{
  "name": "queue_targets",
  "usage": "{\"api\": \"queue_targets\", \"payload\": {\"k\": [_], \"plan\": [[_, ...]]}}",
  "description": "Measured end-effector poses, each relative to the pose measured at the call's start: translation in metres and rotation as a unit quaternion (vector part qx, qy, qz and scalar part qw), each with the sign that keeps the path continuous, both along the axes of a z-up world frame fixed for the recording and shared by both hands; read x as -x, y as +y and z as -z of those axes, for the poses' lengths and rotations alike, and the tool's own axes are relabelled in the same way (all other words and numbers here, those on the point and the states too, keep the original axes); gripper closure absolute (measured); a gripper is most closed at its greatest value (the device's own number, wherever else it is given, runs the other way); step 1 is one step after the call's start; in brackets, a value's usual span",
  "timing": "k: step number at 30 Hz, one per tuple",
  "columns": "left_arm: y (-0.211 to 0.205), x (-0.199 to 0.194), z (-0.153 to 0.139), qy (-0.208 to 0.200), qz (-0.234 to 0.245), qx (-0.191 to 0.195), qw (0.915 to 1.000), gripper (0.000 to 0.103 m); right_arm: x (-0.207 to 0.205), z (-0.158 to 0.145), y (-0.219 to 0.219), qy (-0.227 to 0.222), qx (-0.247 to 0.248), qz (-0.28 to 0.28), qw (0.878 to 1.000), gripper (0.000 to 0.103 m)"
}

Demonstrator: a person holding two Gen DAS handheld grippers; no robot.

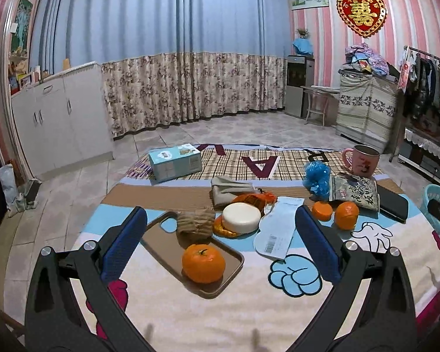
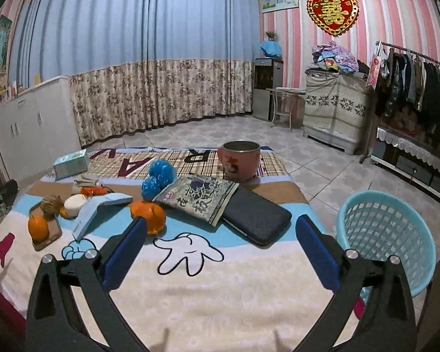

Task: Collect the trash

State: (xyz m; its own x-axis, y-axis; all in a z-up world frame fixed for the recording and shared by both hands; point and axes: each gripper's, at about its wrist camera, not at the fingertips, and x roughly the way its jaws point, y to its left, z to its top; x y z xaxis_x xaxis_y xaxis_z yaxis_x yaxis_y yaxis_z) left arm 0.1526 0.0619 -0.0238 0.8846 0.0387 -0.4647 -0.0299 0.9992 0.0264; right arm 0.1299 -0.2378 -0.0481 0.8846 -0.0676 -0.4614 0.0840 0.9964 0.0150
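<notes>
Several trash pieces on cartoon blanket (image 2: 190,293): blue crumpled bag (image 1: 317,177) beside printed snack packet (image 2: 199,198); white mailer (image 1: 278,228) flat near round white tub (image 1: 241,217); crumpled brown paper (image 1: 195,225) on tray (image 1: 161,243) with orange (image 1: 203,262). Blue basket (image 2: 387,234) just off blanket's right edge. Left gripper (image 1: 220,243) spread wide, holding nothing. Right gripper (image 2: 220,246) likewise.

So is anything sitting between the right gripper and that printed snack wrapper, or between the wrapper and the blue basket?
Nothing blocks the open right gripper from the snack wrapper; only bare blanket lies between. Toward the blue basket, the black case lies partly under the wrapper's right edge; lift over it.
</notes>
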Motion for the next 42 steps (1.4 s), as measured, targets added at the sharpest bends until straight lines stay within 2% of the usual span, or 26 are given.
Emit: {"api": "queue_targets", "payload": {"k": [5, 12, 19, 31, 36, 42], "plan": [[0.001, -0.002, 0.009, 0.007, -0.003, -0.01, 0.9999, 0.005, -0.005, 0.008, -0.005, 0.005, -0.003, 0.006, 1.0, 0.004], [0.009, -0.007, 0.015, 0.02, -0.015, 0.007, 0.9997, 0.005, -0.01, 0.013, -0.01, 0.01, -0.011, 0.016, 1.0, 0.004], [0.013, -0.009, 0.018, 0.023, -0.023, 0.005, 0.9995, 0.005, -0.01, 0.015, -0.012, 0.014, -0.007, 0.018, 1.0, 0.004], [0.025, -0.008, 0.02, 0.031, -0.042, 0.005, 0.9986, 0.005, -0.021, -0.003, -0.009, 0.001, 0.004, 0.011, 1.0, 0.004], [0.047, -0.013, 0.029, 0.052, -0.065, 0.019, 0.9964, 0.005, -0.047, -0.002, -0.014, 0.019, -0.014, 0.007, 1.0, 0.004], [0.048, -0.022, 0.039, 0.064, -0.054, 0.017, 0.9963, 0.005, -0.061, 0.018, -0.015, 0.041, -0.012, 0.003, 0.999, 0.004]]}}
